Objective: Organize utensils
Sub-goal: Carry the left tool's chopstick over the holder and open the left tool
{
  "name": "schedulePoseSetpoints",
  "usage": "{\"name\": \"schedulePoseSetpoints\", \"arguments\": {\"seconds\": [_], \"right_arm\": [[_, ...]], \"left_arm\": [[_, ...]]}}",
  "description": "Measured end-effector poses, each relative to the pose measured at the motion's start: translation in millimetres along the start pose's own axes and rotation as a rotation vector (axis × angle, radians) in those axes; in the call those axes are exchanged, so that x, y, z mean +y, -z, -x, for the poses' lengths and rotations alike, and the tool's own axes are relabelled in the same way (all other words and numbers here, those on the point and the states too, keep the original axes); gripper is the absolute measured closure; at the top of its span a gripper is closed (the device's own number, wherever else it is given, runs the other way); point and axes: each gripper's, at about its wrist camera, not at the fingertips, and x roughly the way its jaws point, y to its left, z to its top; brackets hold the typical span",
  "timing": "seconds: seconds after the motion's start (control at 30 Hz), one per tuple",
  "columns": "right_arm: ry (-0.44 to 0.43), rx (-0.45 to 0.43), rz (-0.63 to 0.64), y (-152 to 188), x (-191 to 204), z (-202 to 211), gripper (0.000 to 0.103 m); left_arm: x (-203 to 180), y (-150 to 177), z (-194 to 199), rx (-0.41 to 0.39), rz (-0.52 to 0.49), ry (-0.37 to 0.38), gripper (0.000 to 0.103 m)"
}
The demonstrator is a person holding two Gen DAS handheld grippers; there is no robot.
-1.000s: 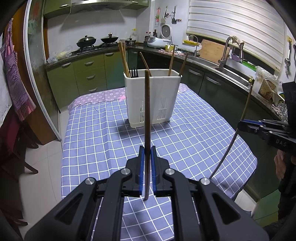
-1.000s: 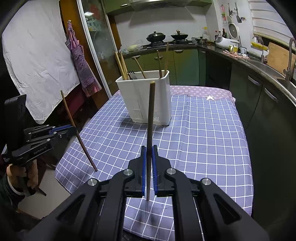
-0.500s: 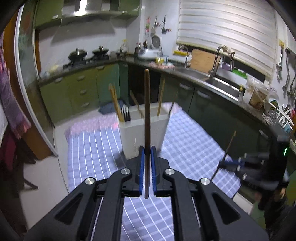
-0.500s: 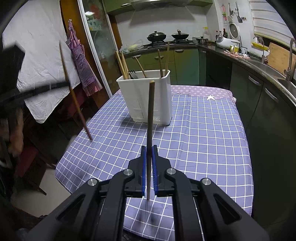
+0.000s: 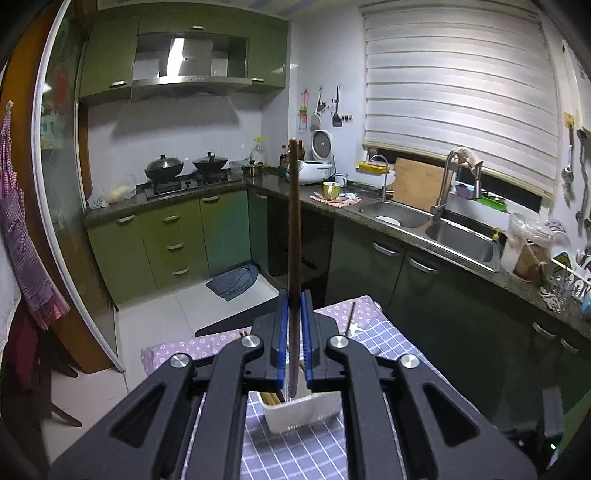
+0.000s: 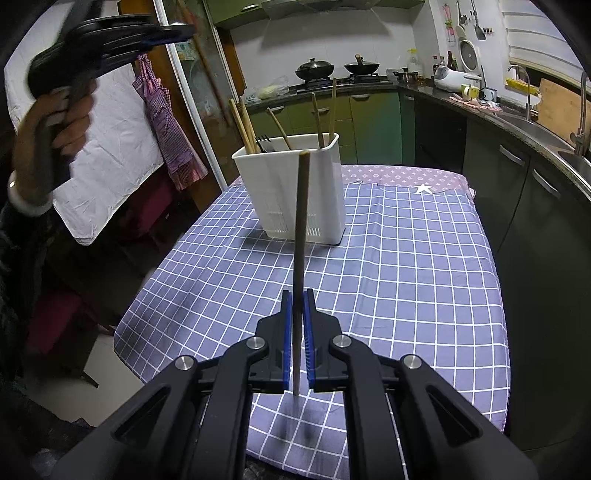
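My left gripper [image 5: 294, 301] is shut on a dark brown chopstick [image 5: 294, 229] that stands upright between its blue pads. It is high above the white utensil holder [image 5: 303, 411], which shows below the jaws with chopsticks in it. In the right wrist view the left gripper [image 6: 186, 29] is raised at the upper left in a person's hand [image 6: 55, 122]. My right gripper [image 6: 298, 299] is shut on a lighter wooden chopstick [image 6: 301, 236], upright, well short of the utensil holder [image 6: 295, 192] on the checked tablecloth [image 6: 388, 280]. The holder carries several chopsticks and a black fork [image 6: 263, 142].
The table's cloth has a pink patterned strip [image 6: 399, 175] at its far end. Green kitchen cabinets [image 5: 166, 240], a stove with two woks [image 5: 184, 166] and a sink [image 5: 436, 229] line the walls beyond. A white sheet [image 6: 107, 155] and an apron [image 6: 166, 122] hang at the left.
My left gripper has risen with its dark chopstick and moved toward the holder, which has dropped from mid-frame to below its jaws. The right gripper has stayed still with its chopstick.
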Motion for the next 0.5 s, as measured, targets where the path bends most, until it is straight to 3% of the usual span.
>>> {"name": "schedulePoseSetpoints", "arguments": {"seconds": [0.2,0.5], "right_arm": [[-0.001,0.005,-0.011,-0.1,-3.2,-0.2,0.096],[-0.031,-0.015,-0.013,-5.0,1.5,6.5,0.096]], "left_arm": [[0.6,23.4,-46.0,0.084,0.005,-0.031,0.096],[0.3,59.9,-80.8,0.168,-0.013,-0.051,0.094]]}}
